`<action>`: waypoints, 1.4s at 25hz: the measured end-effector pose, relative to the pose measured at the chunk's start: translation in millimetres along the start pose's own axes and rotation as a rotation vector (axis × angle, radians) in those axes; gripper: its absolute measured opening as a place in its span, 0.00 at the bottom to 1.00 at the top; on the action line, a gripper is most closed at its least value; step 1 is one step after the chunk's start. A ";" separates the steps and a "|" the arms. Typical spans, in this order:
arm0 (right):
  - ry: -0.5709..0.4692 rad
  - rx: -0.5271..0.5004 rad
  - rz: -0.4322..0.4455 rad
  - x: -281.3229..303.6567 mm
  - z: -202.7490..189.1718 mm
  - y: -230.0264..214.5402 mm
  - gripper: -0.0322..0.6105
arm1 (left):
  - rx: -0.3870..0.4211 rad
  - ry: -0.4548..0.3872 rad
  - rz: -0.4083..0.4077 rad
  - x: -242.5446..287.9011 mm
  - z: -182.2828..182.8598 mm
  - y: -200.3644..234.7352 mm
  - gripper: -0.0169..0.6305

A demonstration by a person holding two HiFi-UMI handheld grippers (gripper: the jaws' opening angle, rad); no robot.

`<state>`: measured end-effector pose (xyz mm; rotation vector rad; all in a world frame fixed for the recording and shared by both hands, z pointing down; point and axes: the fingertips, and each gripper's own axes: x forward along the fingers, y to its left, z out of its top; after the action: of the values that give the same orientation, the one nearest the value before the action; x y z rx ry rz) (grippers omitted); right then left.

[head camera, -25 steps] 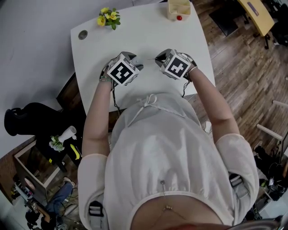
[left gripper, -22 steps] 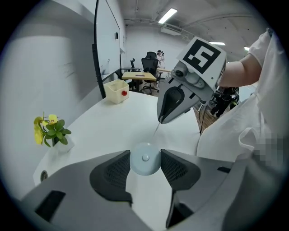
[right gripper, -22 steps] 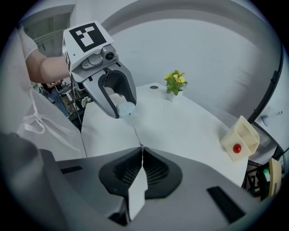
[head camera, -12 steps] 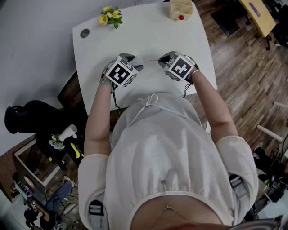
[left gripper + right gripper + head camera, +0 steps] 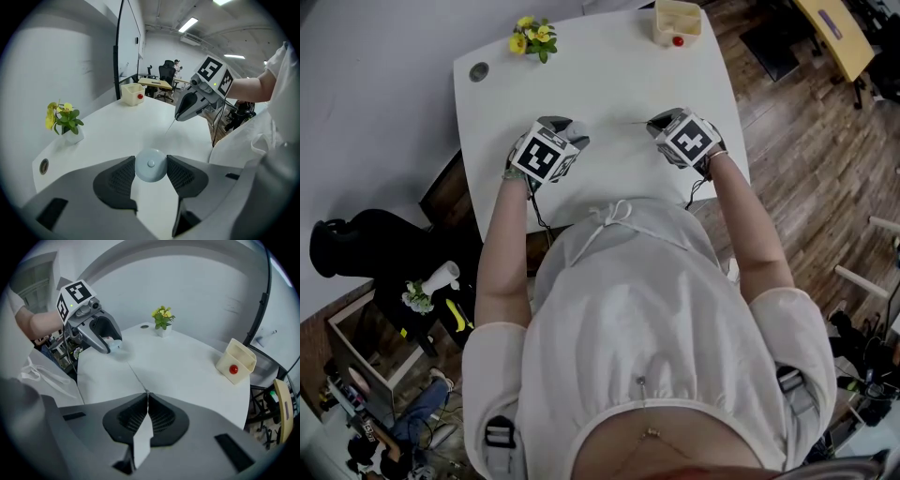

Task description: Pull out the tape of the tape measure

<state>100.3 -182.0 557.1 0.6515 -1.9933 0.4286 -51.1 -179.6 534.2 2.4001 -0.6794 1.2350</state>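
Tape measure (image 5: 150, 165): a small round pale-blue case, held just above the white table (image 5: 609, 66) and clamped between the pads of the left gripper (image 5: 577, 133).
Tape (image 5: 134, 375): a thin strip drawn taut from the case to the right gripper (image 5: 147, 394), whose jaws are closed on its tip.
Axis: the tape lies left to right between the two grippers, so the outward pull is judged to fall to the right hand.
Pose: both grippers are angled steeply downward, with their tips facing each other.
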 end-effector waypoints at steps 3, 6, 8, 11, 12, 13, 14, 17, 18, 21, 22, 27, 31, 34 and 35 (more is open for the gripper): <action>-0.011 0.019 0.001 1.2 2.3 0.7 0.07 | 0.007 0.006 0.008 1.8 -0.7 -0.4 0.38; 0.002 0.008 -0.037 -0.3 0.2 -5.1 0.07 | 0.016 0.020 0.017 3.5 -3.4 -0.6 0.38; 0.028 0.009 -0.093 -3.0 -7.2 -18.9 0.07 | 0.019 0.034 0.041 3.3 -9.1 5.7 0.38; 0.029 0.062 -0.062 0.9 -18.5 -23.9 0.07 | -0.016 0.033 0.059 -1.6 -17.7 18.0 0.38; 0.030 0.072 -0.051 1.7 -20.9 -23.4 0.07 | -0.035 0.026 0.057 -3.9 -18.7 19.8 0.38; 0.032 0.072 -0.046 2.3 -22.4 -22.4 0.07 | -0.046 0.018 0.058 -5.2 -19.1 20.6 0.38; 0.034 0.064 -0.047 3.3 -22.8 -21.0 0.07 | -0.045 0.013 0.065 -5.0 -19.5 20.8 0.38; 0.040 0.059 -0.060 7.4 -22.0 -18.3 0.07 | -0.016 0.026 0.085 0.3 -22.8 20.7 0.38; 0.046 0.075 -0.059 9.2 -23.6 -18.5 0.07 | -0.018 0.032 0.084 1.0 -24.1 20.7 0.38; 0.061 0.120 -0.061 12.2 -27.2 -21.3 0.07 | -0.041 0.029 0.090 1.3 -27.3 24.3 0.38; 0.066 0.118 -0.081 11.1 -26.4 -25.1 0.07 | -0.051 0.027 0.101 1.1 -29.5 27.6 0.38; 0.091 0.124 -0.136 6.6 -33.2 -42.4 0.07 | -0.117 0.033 0.153 -9.0 -44.8 48.0 0.38; 0.099 0.155 -0.126 12.7 -38.2 -42.8 0.07 | -0.128 0.041 0.175 -9.4 -50.7 53.2 0.38; 0.092 0.157 -0.129 13.5 -36.2 -42.6 0.07 | -0.140 0.043 0.185 -9.2 -54.6 53.6 0.38; 0.088 0.163 -0.126 13.1 -35.7 -42.2 0.07 | -0.153 0.038 0.182 -10.0 -56.1 53.3 0.38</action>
<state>145.3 -199.7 587.0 0.8402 -1.8358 0.5379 -122.9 -192.2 562.0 2.2246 -0.9616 1.2464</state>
